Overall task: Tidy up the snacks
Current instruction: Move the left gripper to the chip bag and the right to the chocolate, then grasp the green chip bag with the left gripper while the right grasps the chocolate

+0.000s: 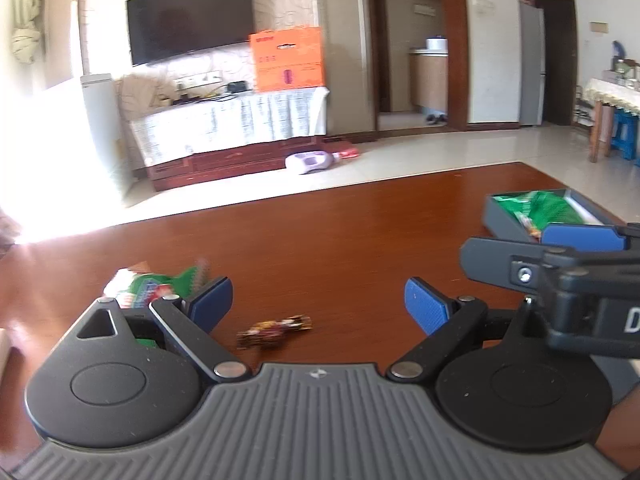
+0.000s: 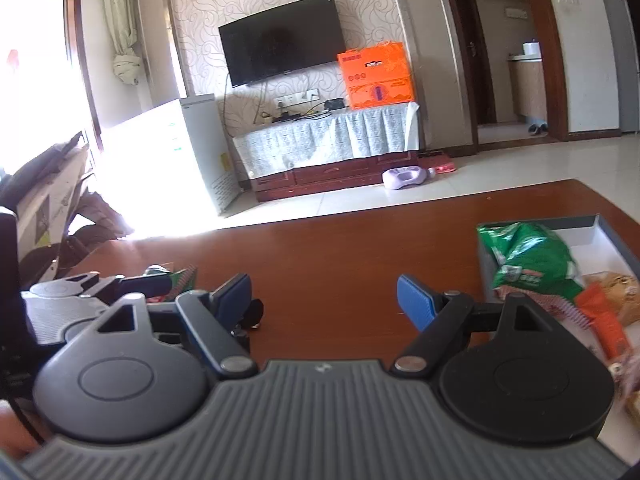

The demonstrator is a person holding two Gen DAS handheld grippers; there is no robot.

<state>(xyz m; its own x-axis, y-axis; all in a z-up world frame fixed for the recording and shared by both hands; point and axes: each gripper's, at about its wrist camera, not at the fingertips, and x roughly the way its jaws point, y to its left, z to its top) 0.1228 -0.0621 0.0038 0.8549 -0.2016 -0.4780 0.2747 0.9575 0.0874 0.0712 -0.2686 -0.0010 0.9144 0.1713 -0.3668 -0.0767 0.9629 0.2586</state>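
Dark-wrapped snack bar (image 1: 274, 330) lying on wood surface (image 1: 340, 232) btwn wide-apart fingers of left hand-held gripper (image 1: 319, 305), green packet (image 1: 154, 284) just beside its left finger, more snacks in grey box (image 2: 490, 268) at right; right hand-held gripper (image 2: 325, 300) likewise spread, holding nothing.

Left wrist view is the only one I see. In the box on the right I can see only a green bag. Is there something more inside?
Observer: Yes. The right wrist view shows that the box also holds an orange packet, next to the green bag.
Operator: Is any room left in it?
Observer: Some. Its white bottom lies bare in the far corner behind the bag.
Operator: Does the right gripper hold anything?
Observer: No. The right gripper has its jaws wide apart, and only the table shows between them.
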